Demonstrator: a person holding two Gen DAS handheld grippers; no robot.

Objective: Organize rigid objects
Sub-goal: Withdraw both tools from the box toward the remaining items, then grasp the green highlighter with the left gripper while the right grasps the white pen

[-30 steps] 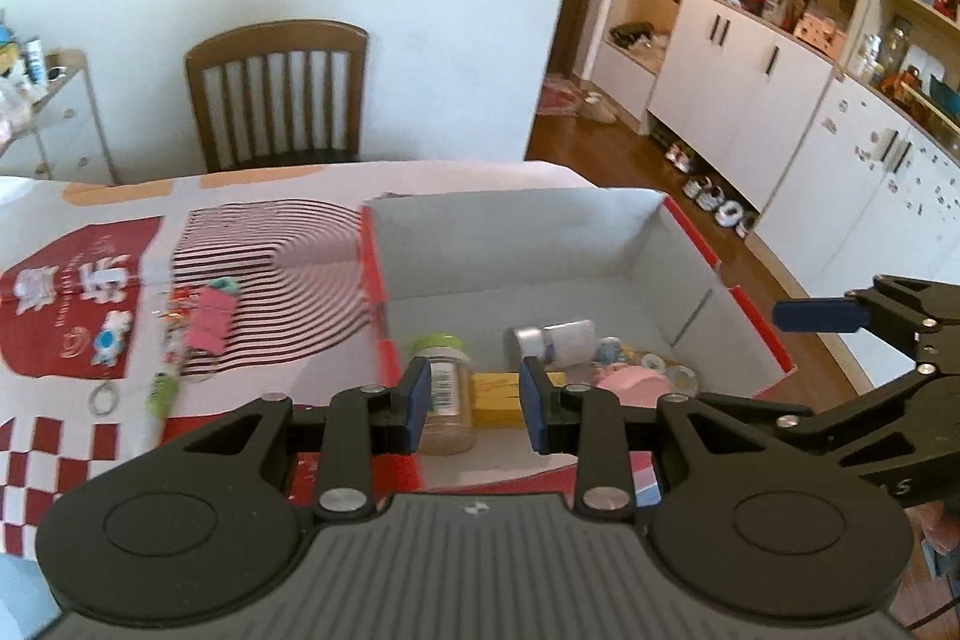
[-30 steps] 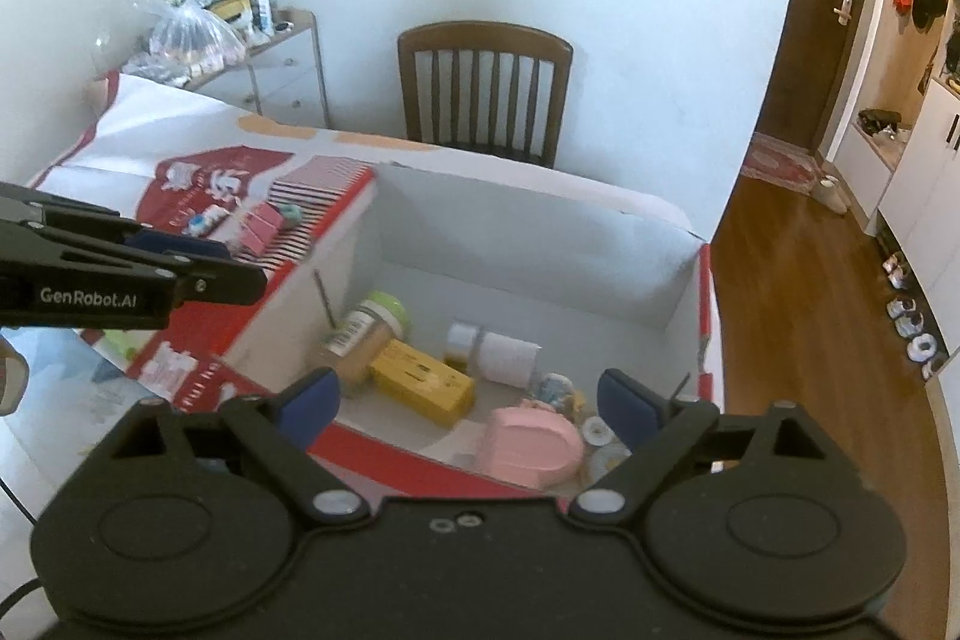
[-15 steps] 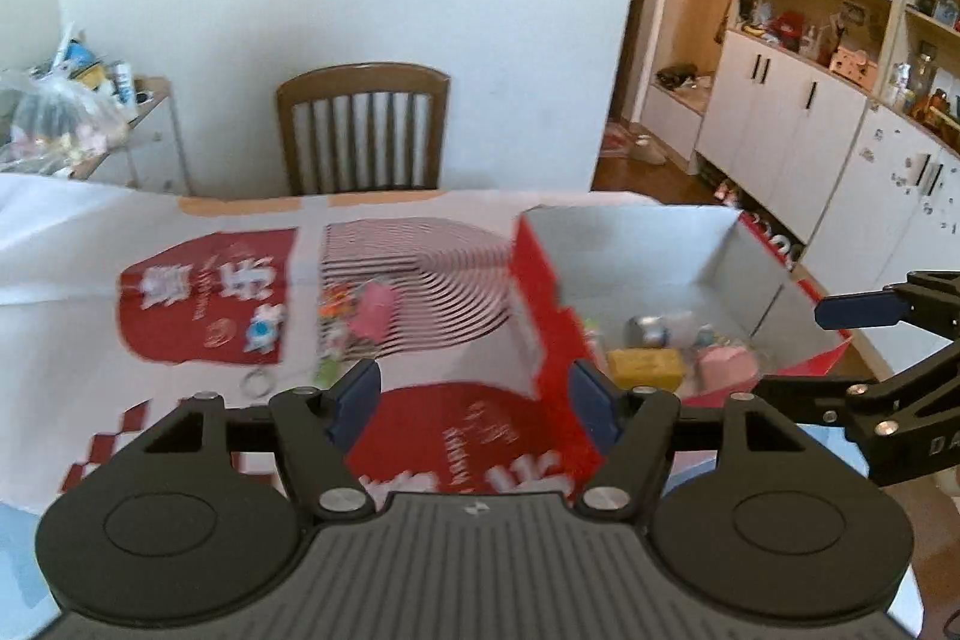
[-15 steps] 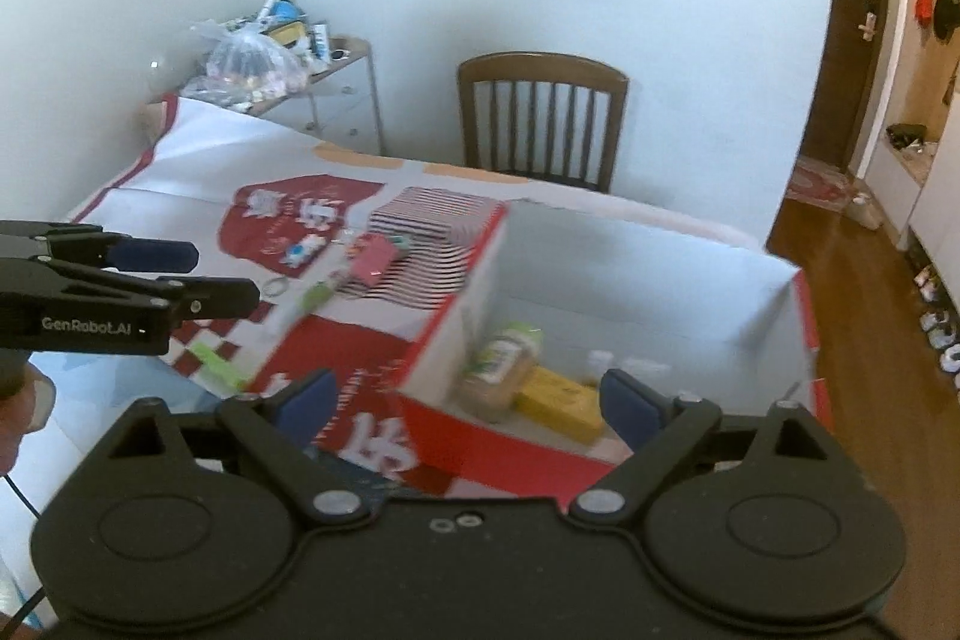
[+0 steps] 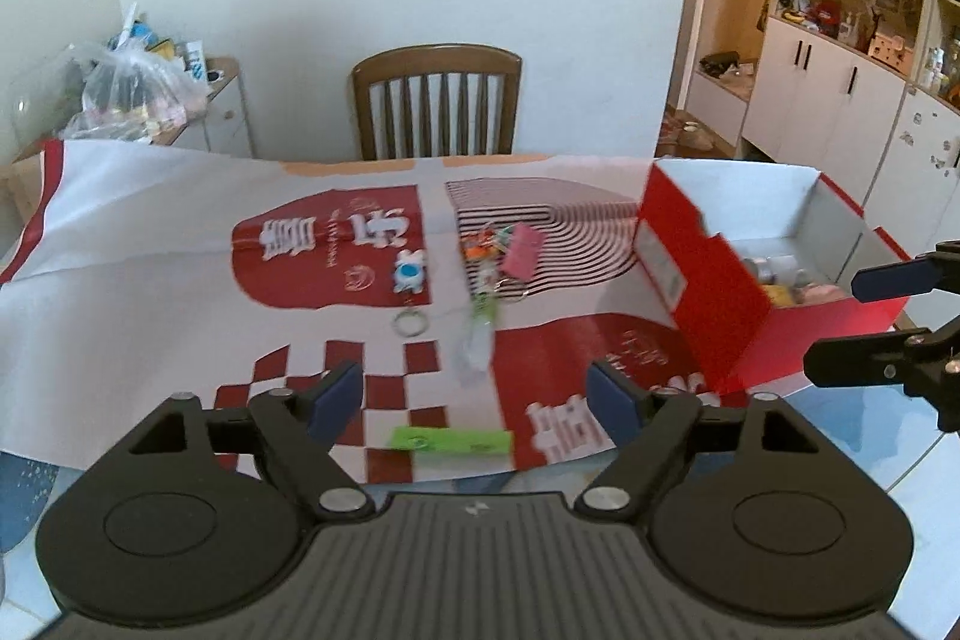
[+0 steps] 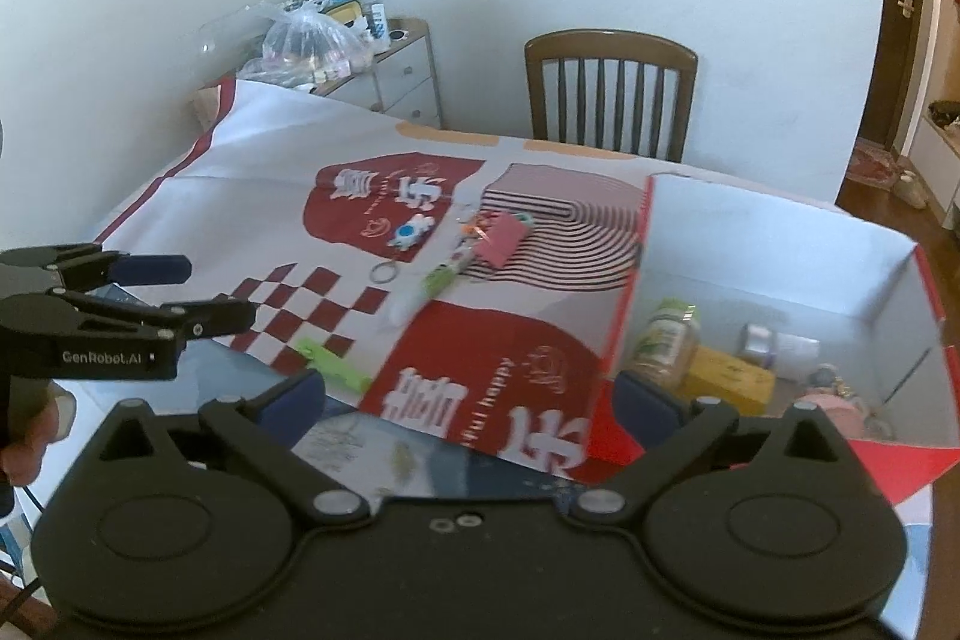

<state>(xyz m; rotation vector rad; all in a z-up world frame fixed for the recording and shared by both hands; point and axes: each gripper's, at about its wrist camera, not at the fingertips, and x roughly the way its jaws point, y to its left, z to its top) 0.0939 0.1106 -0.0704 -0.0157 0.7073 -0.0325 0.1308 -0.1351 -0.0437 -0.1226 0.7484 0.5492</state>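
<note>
My left gripper (image 5: 477,397) is open and empty above the near edge of the red and white tablecloth (image 5: 180,292). A flat green piece (image 5: 450,441) lies just beyond its fingertips. Farther off lie a pink clip with keyrings (image 5: 521,249), a green and white tube (image 5: 480,322) and a blue and white keychain figure (image 5: 410,274). My right gripper (image 6: 471,400) is open and empty at the table's near edge. The red box (image 6: 624,304) holds a jar (image 6: 663,340), a yellow box (image 6: 729,379) and small items.
A wooden chair (image 5: 435,100) stands at the far side of the table. A side cabinet with a plastic bag (image 5: 129,91) is at the far left. White cupboards (image 5: 840,94) line the right wall. The left gripper shows in the right wrist view (image 6: 180,295).
My left gripper has opened, drawn back from the red box and swung left over the tablecloth. My right gripper has pulled back and to the left, still open.
</note>
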